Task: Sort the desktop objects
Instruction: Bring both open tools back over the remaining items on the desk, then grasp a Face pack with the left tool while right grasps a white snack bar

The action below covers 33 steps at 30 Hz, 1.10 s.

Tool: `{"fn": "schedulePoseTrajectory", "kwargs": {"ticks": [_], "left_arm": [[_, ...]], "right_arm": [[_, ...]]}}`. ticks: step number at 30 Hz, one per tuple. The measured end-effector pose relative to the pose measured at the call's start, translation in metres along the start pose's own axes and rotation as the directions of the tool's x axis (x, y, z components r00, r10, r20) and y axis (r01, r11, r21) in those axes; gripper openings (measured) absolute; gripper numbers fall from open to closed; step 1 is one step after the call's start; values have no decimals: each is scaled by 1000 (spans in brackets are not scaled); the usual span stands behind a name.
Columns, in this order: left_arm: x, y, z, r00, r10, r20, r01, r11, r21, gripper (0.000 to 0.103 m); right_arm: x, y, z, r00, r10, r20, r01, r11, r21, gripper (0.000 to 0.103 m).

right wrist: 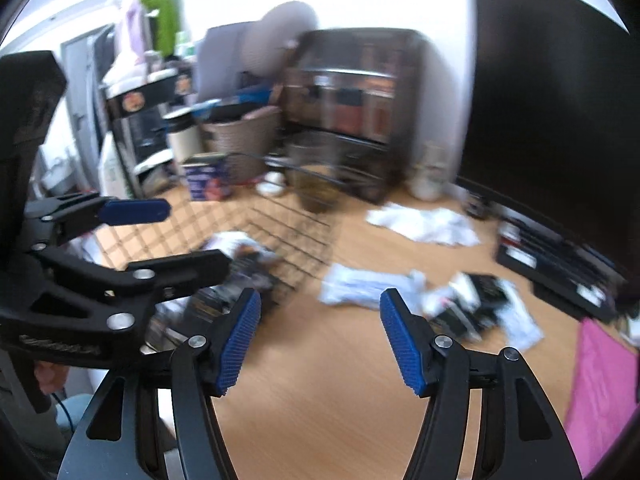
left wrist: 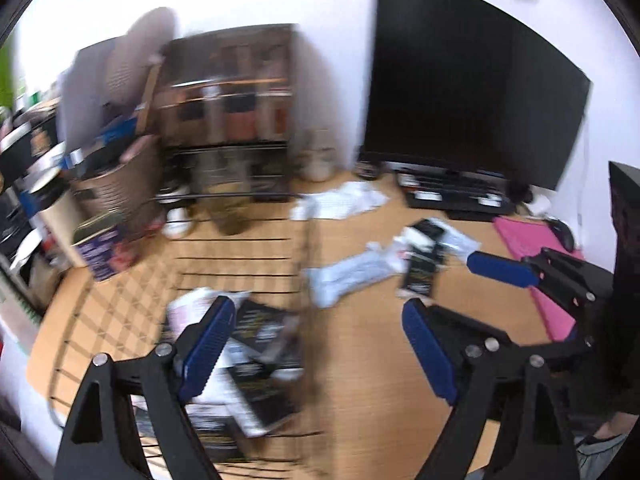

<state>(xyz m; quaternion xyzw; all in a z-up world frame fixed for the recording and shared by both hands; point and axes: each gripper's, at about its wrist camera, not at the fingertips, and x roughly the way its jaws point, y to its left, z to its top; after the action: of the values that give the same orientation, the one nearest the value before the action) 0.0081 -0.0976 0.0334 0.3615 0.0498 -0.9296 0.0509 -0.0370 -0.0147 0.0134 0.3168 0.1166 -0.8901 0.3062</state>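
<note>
My left gripper (left wrist: 318, 304) hangs open over the right wall of a black wire basket (left wrist: 240, 248), with nothing between its blue pads. Black and white packets (left wrist: 256, 344) lie in the basket under its left finger. On the desk beyond lie a pale blue packet (left wrist: 348, 280), a black packet (left wrist: 422, 276) and crumpled white packets (left wrist: 340, 200). My right gripper (right wrist: 320, 300) is open above bare desk wood, holding nothing. The pale packet (right wrist: 360, 284) and dark packets (right wrist: 472, 304) lie just past it. The left gripper (right wrist: 198, 234) shows at the left, above the basket (right wrist: 296, 236).
A large dark monitor (left wrist: 460, 80) stands at the back right, a black keyboard (left wrist: 456, 196) below it. A pink mat (left wrist: 536, 252) with a mouse (left wrist: 562, 232) lies at the right. A dark shelf (left wrist: 228, 112), a wicker bin (right wrist: 244, 140) and a blue box (left wrist: 104, 252) crowd the back left.
</note>
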Motion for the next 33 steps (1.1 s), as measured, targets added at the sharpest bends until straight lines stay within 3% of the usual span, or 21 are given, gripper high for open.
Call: {"fn": "schedulePoseTrajectory", "kwargs": {"ticks": [4,9,13,17,22,33], "left_arm": [[18,-38,3,998,-56,-28,57,997,57,86],[71,-90,-6,993,-54,-108,74,979,191,86],[115,-111,-14,984,-38,-174,79,968,237,86],[155,-117,-11,973,-71,-220,120,969,215,86],[186,-112,-9,964,-59,-260,110,976,187,86],[215,-108,1,952,-68,-298,123,978,170,86]], "right_arm": [[-13,-47,-21,997,-78,-23,79,995,66,64],[-6,-103,-58,979,-167,-118,181,977,117,65],[9,-143,-84,962,-198,-189,228,962,152,65],[23,-165,-98,959,-180,-221,221,958,182,65],[38,-178,-101,958,-163,-235,210,959,192,65],[74,-194,-85,952,-137,-274,192,964,185,65]]}}
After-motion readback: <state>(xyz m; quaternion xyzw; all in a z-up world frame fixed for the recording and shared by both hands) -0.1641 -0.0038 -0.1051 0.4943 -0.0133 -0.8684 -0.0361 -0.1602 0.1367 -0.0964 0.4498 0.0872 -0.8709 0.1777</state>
